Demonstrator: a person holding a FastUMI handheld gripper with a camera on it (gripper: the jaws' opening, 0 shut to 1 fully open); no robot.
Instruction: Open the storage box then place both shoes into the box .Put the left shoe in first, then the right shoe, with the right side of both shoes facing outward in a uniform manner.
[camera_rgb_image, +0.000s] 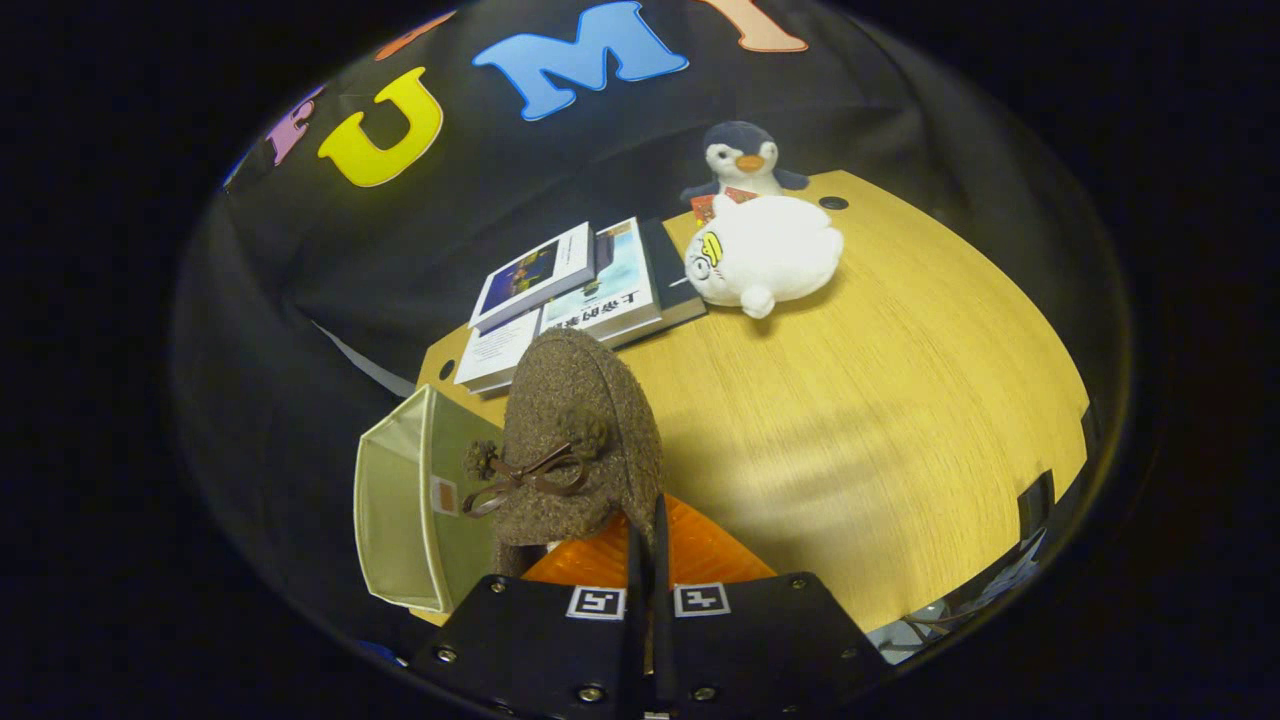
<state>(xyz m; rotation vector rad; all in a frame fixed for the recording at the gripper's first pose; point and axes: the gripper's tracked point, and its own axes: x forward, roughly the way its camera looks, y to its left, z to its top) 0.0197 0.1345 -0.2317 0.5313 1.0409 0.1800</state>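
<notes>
- Your fingers (648, 560) are pinching the brown shoe (580, 440) by its rim.
- The shoe is hanging beside the open storage box (400, 500), above the surface (850, 420).

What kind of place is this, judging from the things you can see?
Probably a staged tabletop booth: a wooden table before a black cloth wall, with books, plush toys and a storage box. The gripper is shut on a brown shoe.

No legible text on books (590, 290)

Wooden table (860, 400): books (580, 295), plush seal (765, 255), penguin (742, 158).
</notes>
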